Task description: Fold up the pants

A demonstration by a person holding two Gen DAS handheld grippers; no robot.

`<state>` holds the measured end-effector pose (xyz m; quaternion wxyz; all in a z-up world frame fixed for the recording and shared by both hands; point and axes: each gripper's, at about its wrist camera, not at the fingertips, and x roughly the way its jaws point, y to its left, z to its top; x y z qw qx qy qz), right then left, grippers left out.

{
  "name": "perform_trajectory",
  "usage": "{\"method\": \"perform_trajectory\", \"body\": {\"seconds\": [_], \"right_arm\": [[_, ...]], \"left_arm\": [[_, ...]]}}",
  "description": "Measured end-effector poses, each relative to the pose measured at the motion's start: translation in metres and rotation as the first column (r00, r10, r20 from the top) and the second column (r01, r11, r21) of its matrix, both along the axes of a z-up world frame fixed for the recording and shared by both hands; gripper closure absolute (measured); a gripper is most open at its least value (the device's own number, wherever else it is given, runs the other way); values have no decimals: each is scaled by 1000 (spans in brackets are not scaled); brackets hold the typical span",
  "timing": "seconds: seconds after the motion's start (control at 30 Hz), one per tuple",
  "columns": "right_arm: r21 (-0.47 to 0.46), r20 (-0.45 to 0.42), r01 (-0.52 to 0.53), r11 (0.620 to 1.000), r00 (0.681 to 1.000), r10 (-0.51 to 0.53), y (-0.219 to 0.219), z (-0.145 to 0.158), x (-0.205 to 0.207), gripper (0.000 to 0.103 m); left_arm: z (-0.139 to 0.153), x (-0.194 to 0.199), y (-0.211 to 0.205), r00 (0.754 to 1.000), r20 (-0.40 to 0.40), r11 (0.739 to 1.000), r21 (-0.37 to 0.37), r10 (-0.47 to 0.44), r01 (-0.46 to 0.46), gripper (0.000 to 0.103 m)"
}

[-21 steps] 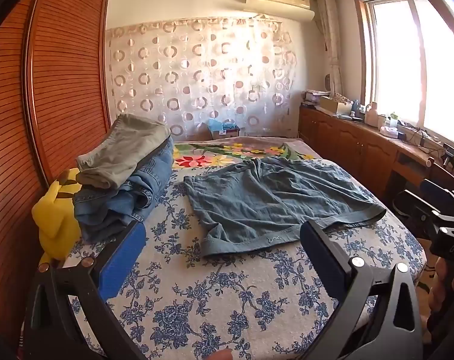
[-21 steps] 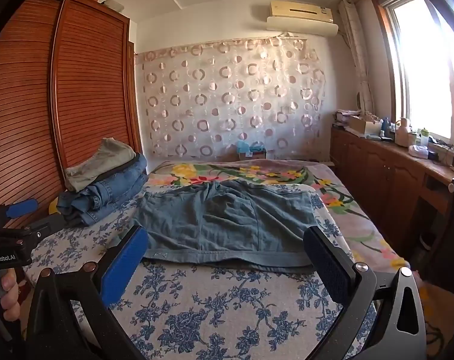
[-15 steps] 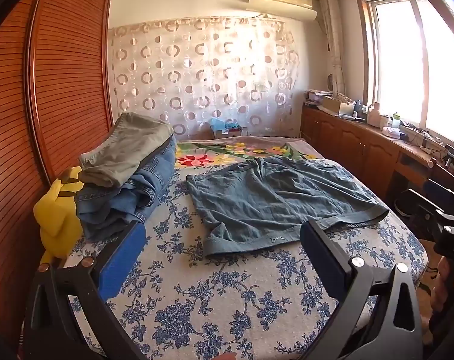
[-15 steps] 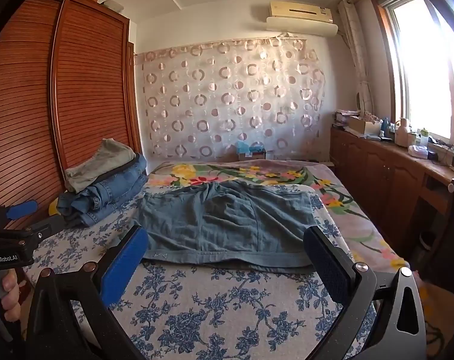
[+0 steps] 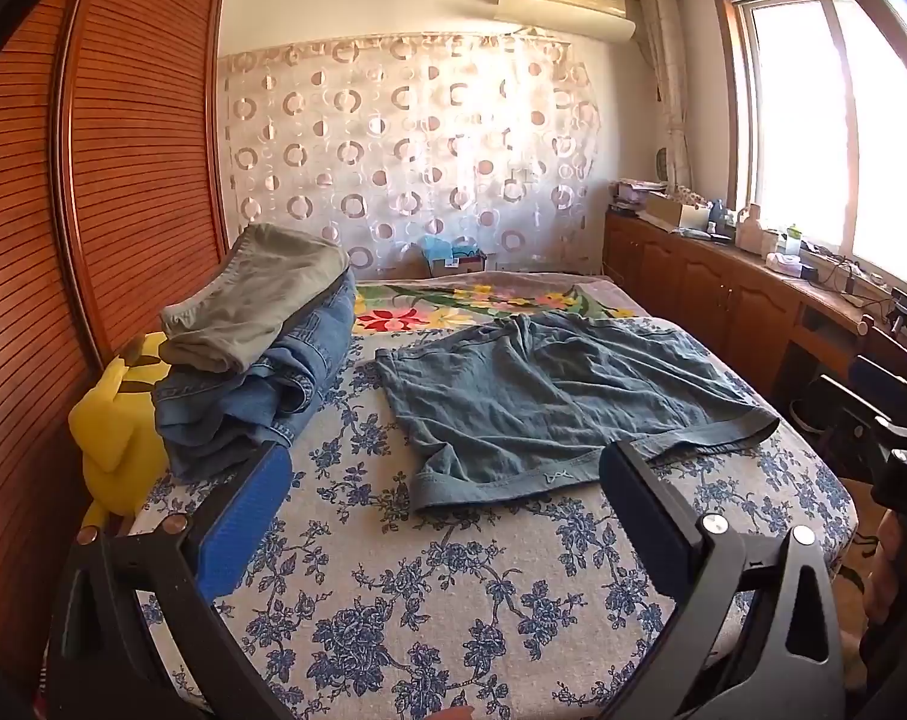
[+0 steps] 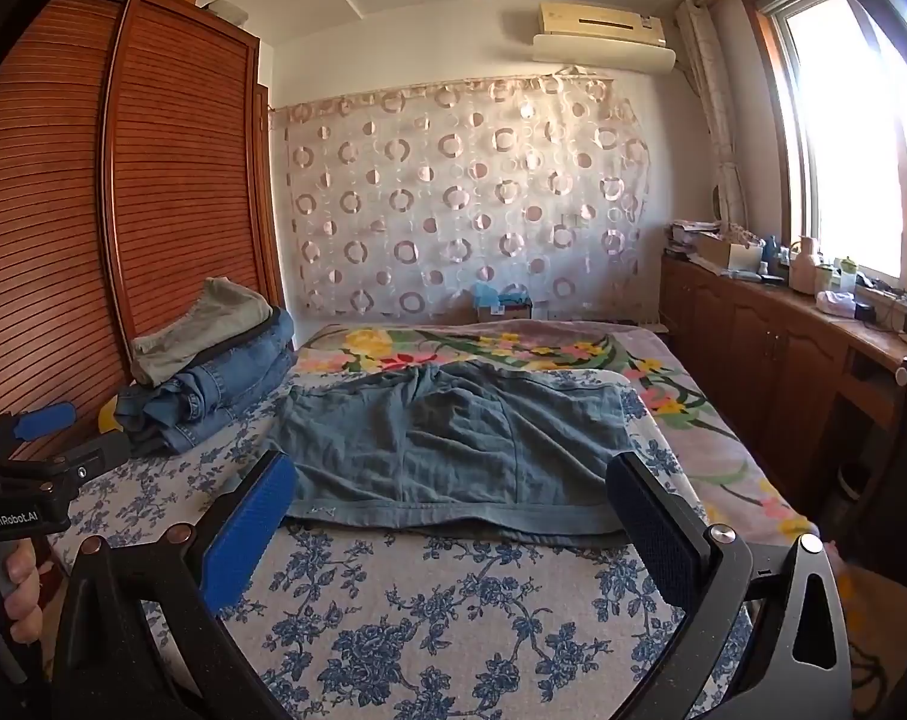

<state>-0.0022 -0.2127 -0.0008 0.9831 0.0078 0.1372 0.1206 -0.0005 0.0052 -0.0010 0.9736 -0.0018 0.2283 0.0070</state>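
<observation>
Shorts [image 5: 549, 402] lie flat on the bed [image 5: 429, 588], unmoved over the last moment, untouched. Left tool [image 5: 447, 516] and right tool [image 6: 453, 516] hover short of the waistband, jaws wide and empty; folding hasn't begun.

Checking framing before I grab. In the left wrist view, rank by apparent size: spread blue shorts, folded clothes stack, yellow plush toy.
1. Spread blue shorts, largest.
2. Folded clothes stack.
3. Yellow plush toy, smallest, though partly hidden behind the stack, so its full size is unsure.
</observation>
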Motion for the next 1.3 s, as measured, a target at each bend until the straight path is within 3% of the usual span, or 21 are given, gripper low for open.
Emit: {"method": "perform_trajectory", "body": {"seconds": [1.3], "right_arm": [[1,-1,-7,1000,1000,7,3,0,-1,0]], "left_arm": [[-2,-2,-5,1000,-8,1000,14,-5,5,0]]}}
